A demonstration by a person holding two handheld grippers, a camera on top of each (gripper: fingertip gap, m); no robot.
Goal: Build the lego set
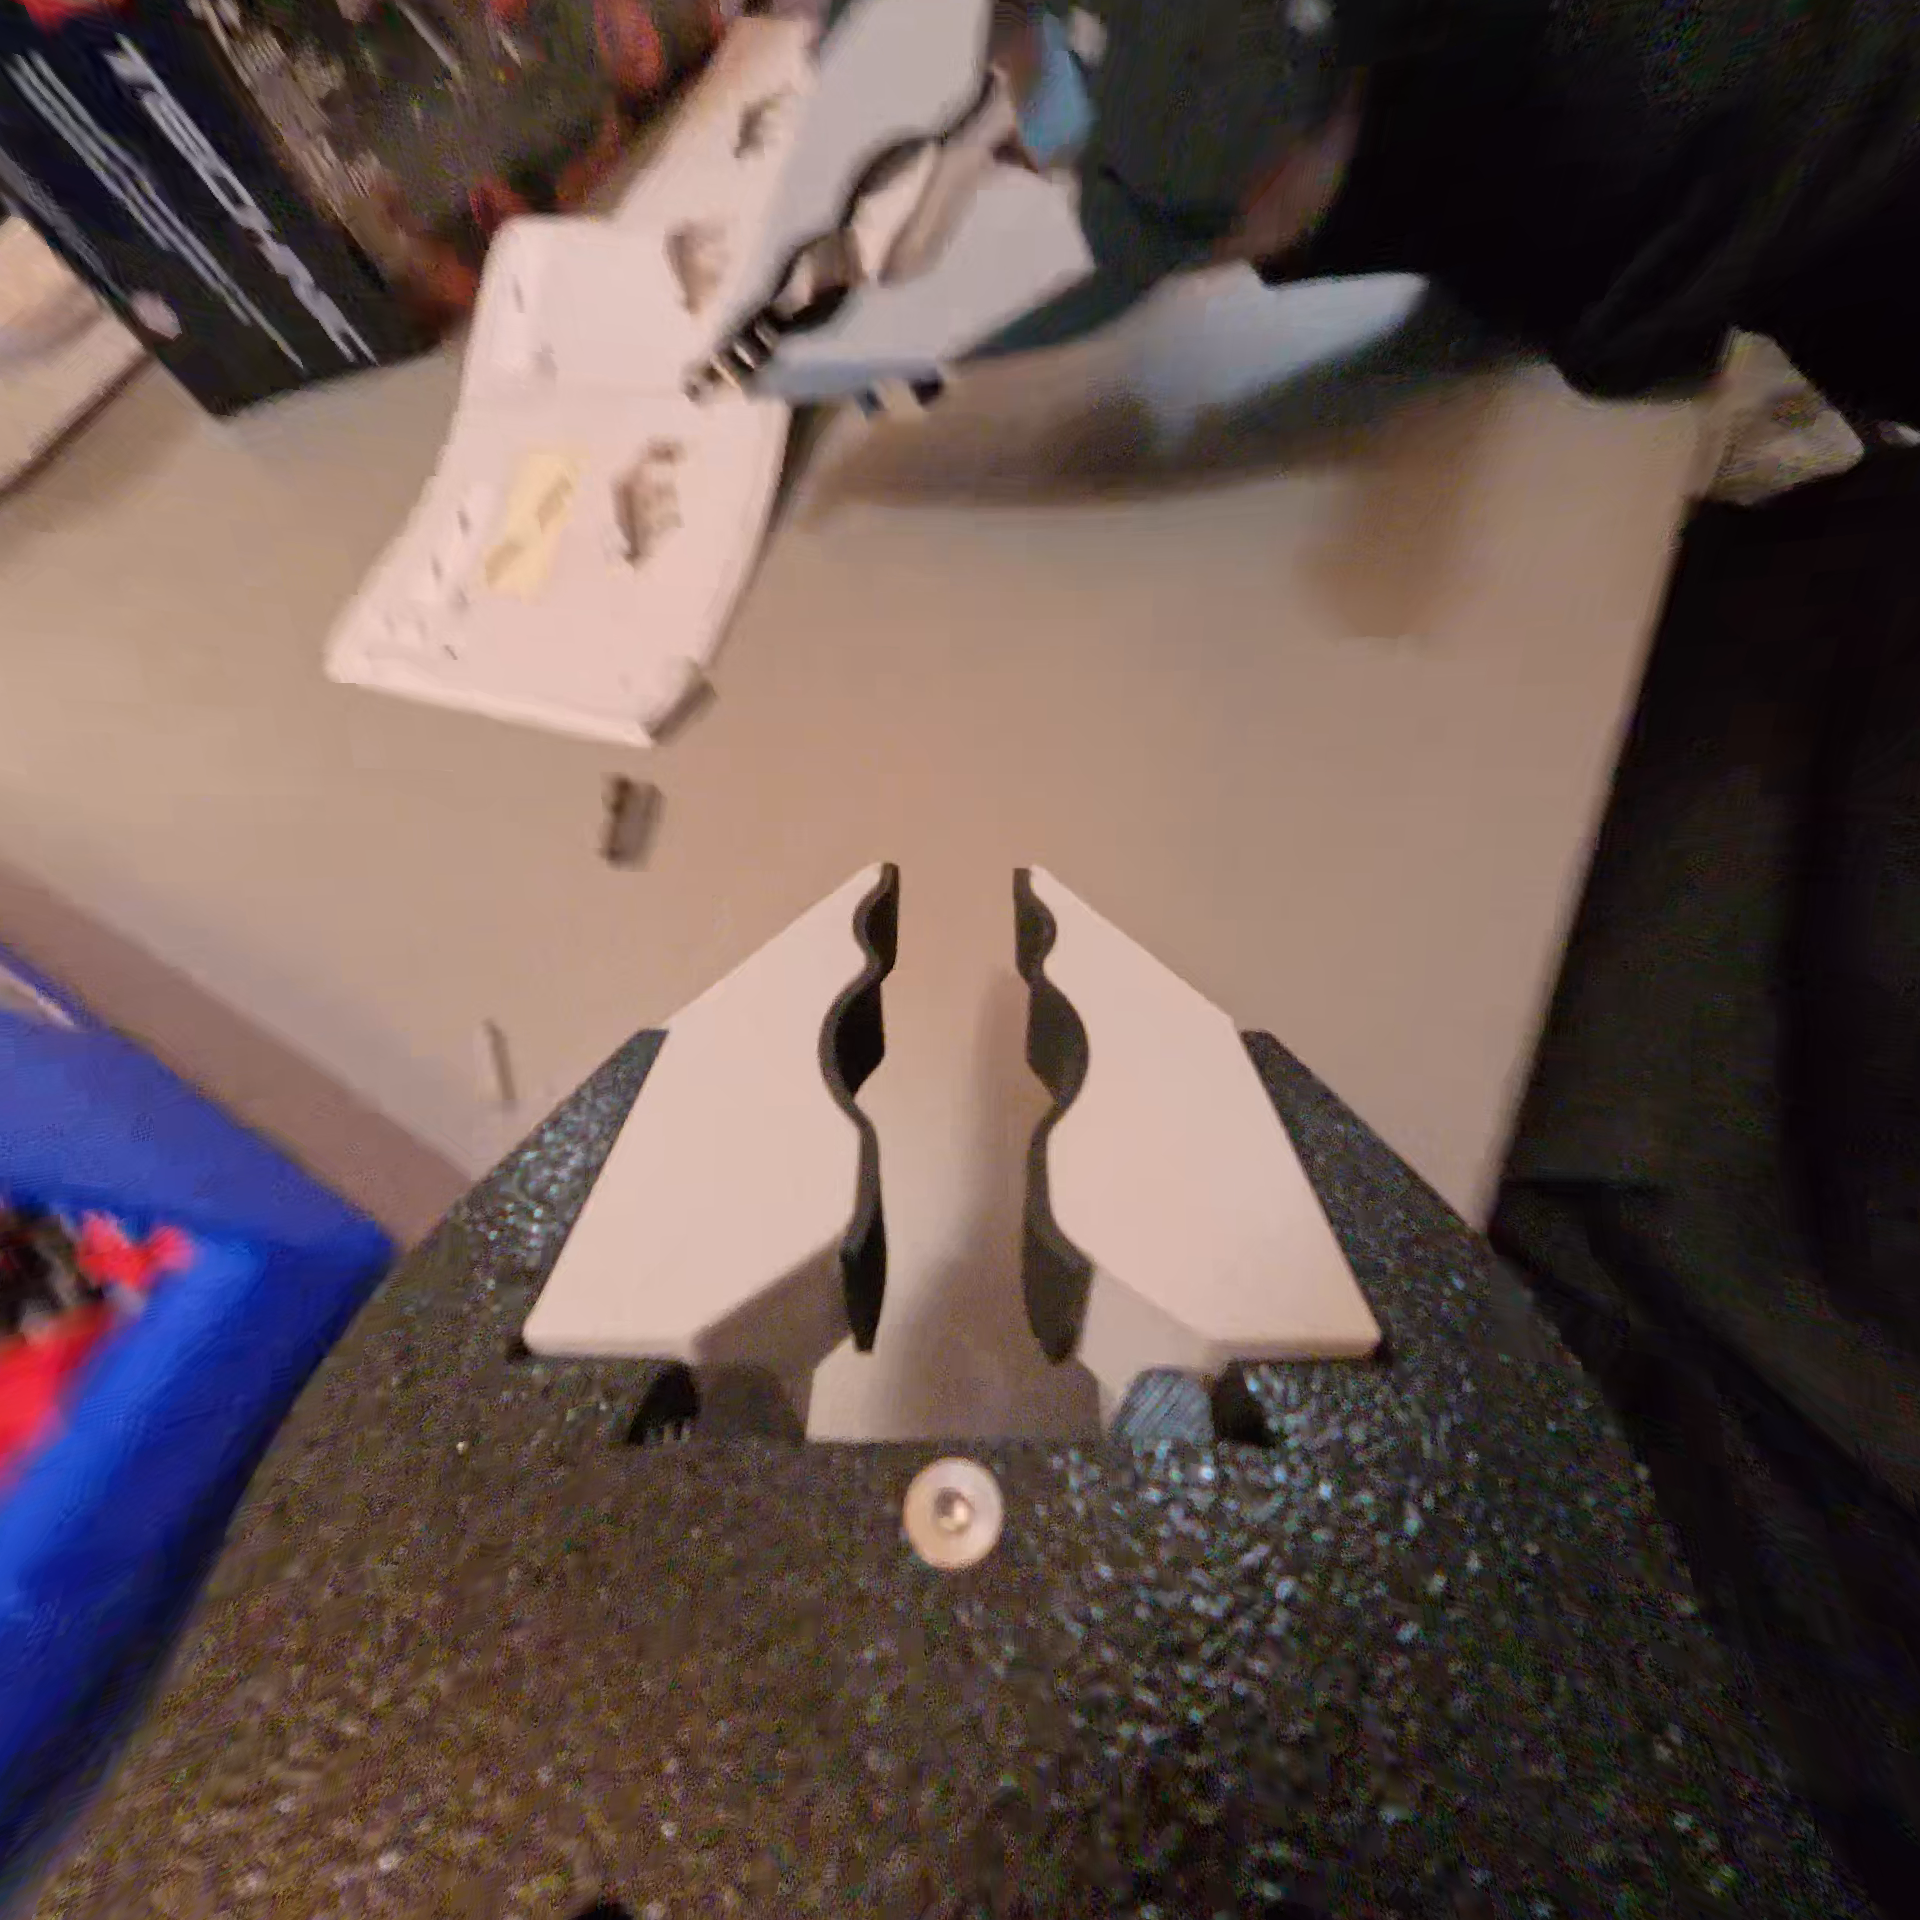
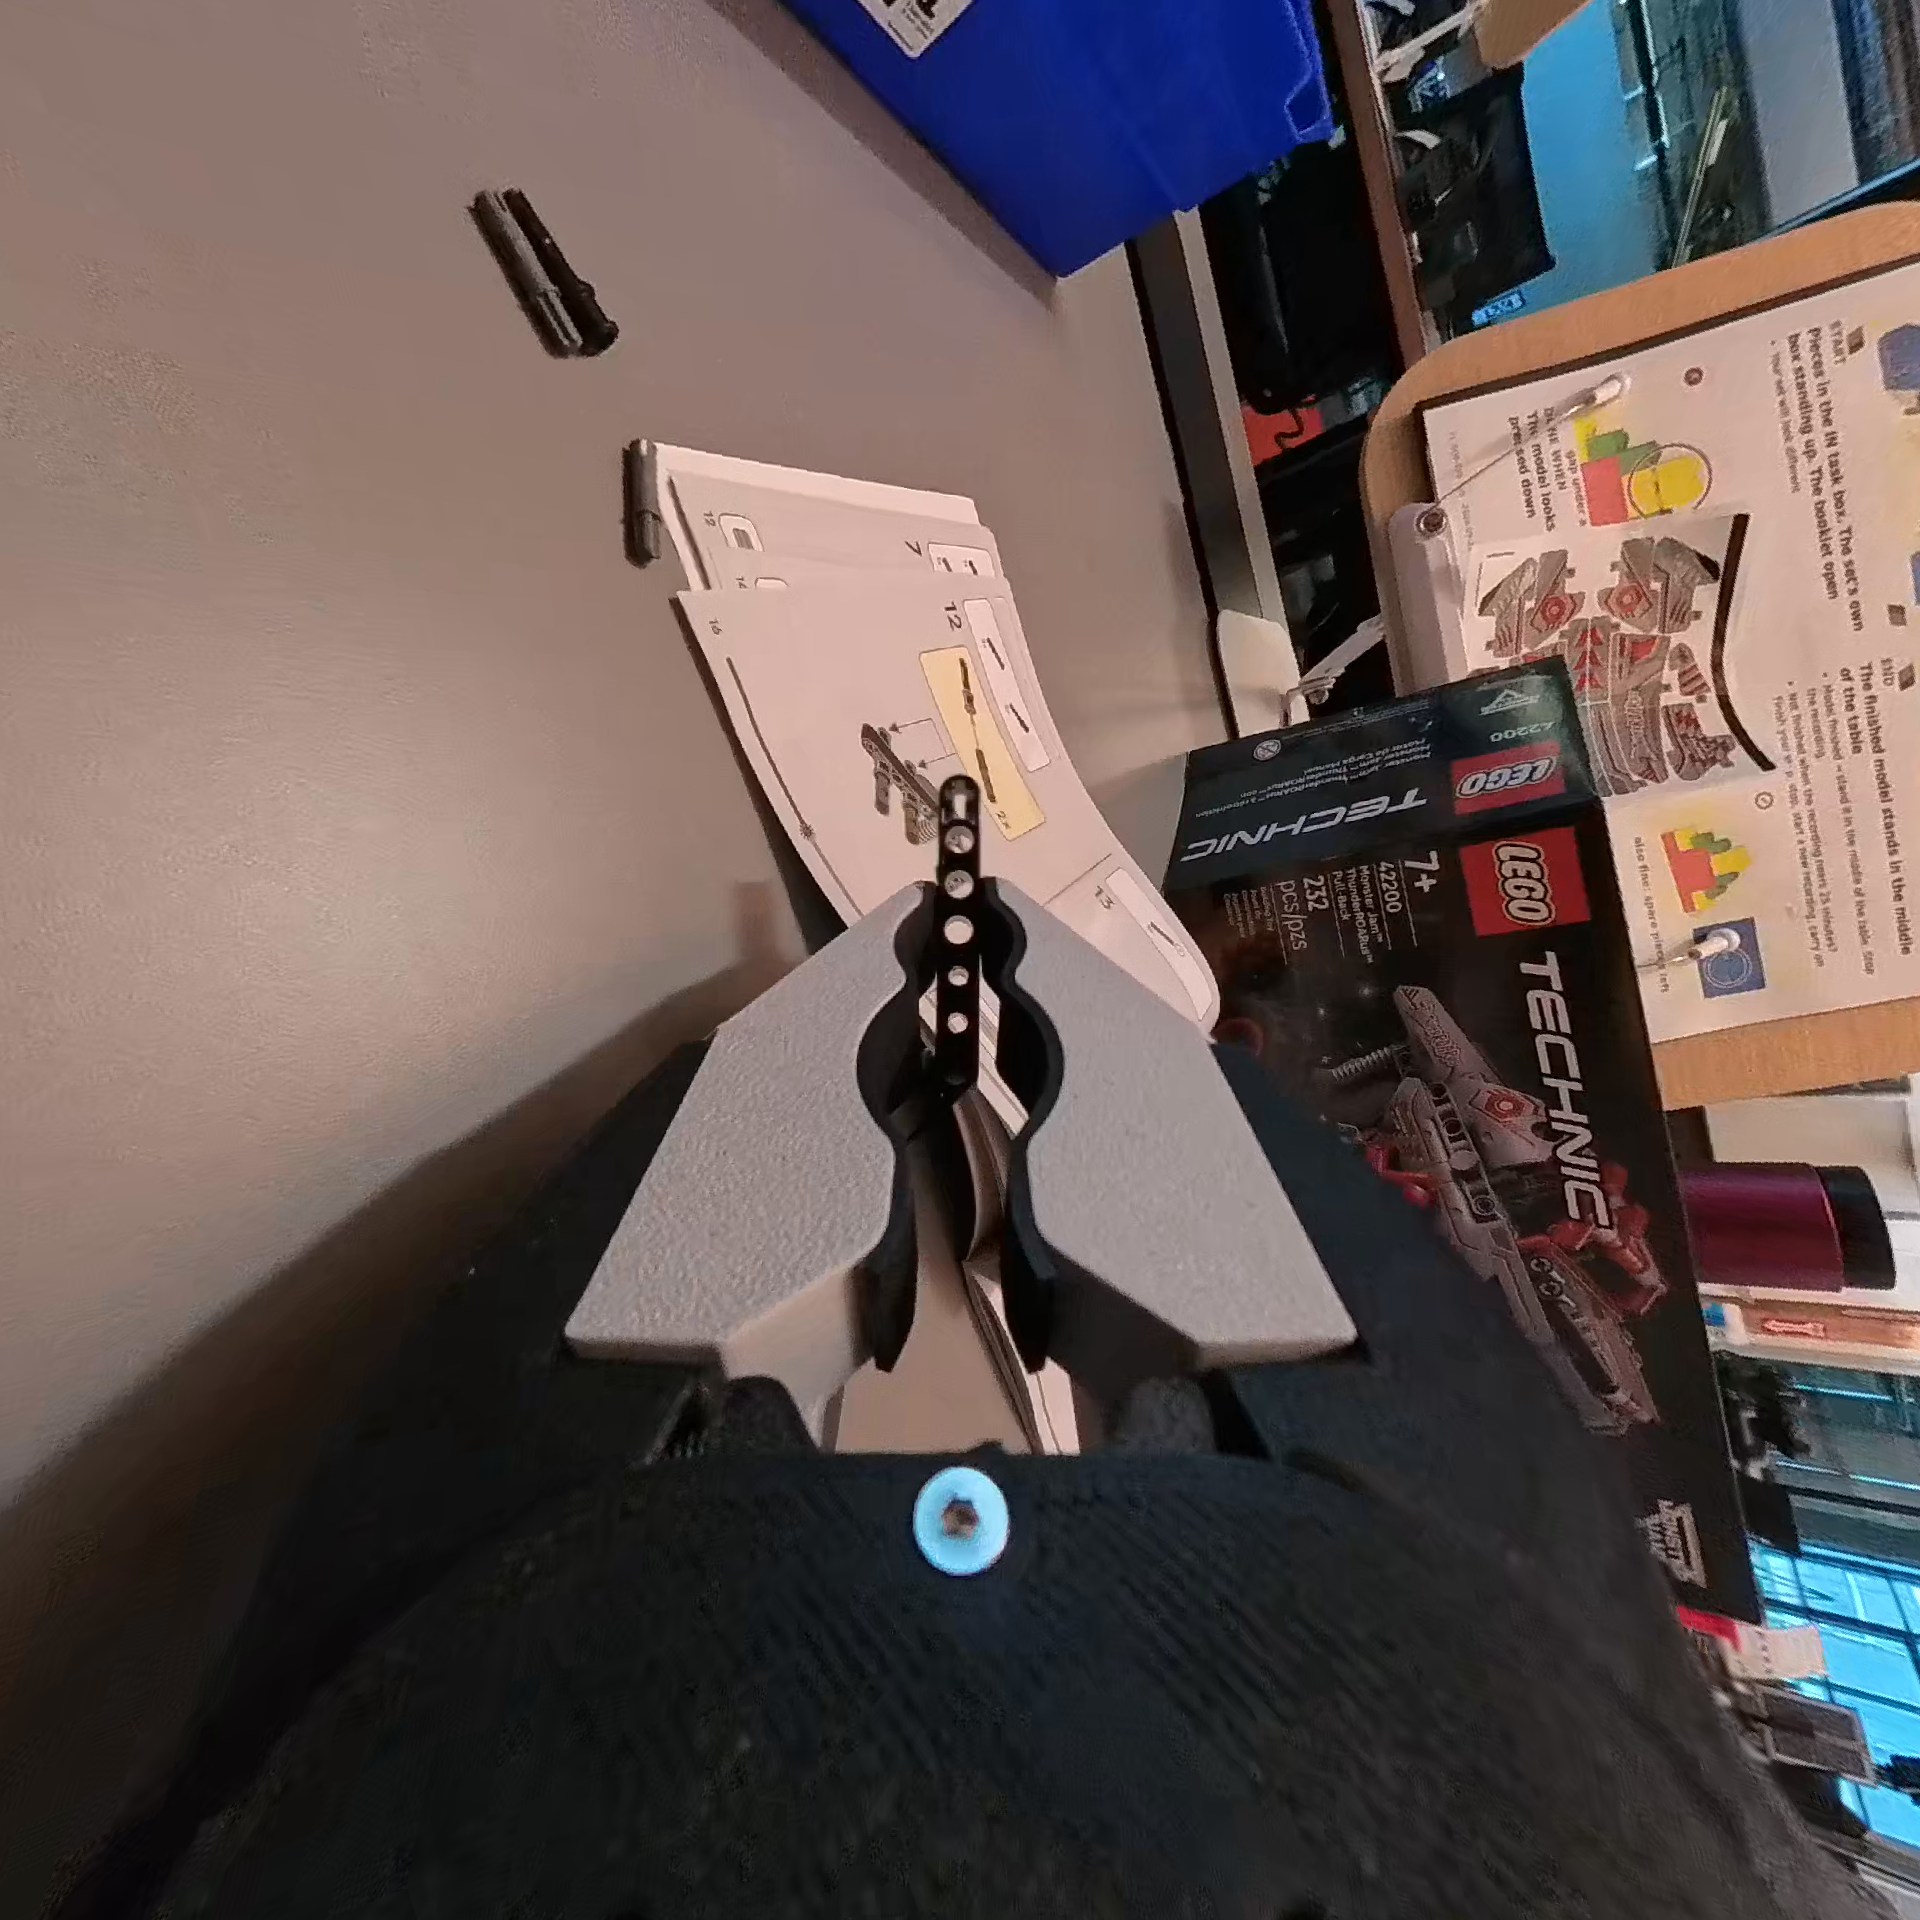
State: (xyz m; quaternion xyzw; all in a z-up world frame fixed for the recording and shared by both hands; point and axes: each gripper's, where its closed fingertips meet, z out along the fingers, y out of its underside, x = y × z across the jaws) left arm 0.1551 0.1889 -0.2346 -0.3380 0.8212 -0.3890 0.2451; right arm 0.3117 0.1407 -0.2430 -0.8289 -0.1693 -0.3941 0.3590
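My right gripper (image 2: 956, 896) is shut on a thin black beam with holes (image 2: 957, 831), which sticks out past the fingertips, held above the open instruction booklet (image 2: 883, 665). In the left wrist view the right gripper (image 1: 883, 218) shows blurred at the top, over the booklet (image 1: 571, 488). My left gripper (image 1: 956, 883) is open and empty above the beige table (image 1: 1143, 727). A small grey piece (image 1: 630, 821) lies just ahead and left of it, and another (image 1: 686, 712) at the booklet's corner. A black axle piece (image 2: 545, 272) and a grey pin (image 2: 641, 504) lie on the table.
A blue bin (image 1: 156, 1299) holding red and black parts is at the left; it also shows in the right wrist view (image 2: 1091, 104). The black set box (image 2: 1455, 1039) stands beside the booklet. A board with printed sheets (image 2: 1714, 623) is behind. A person's dark sleeve (image 1: 1558, 156) is top right. Across from one pair of fingers to the other is roughly 15 cm. My right gripper's tips are some 9 cm from the grey pin (image 2: 641, 504). My left wrist view (image 1: 695, 711) looks at it from another angle. About 10 cm separates my left fingertips from the black axle piece (image 2: 545, 272).
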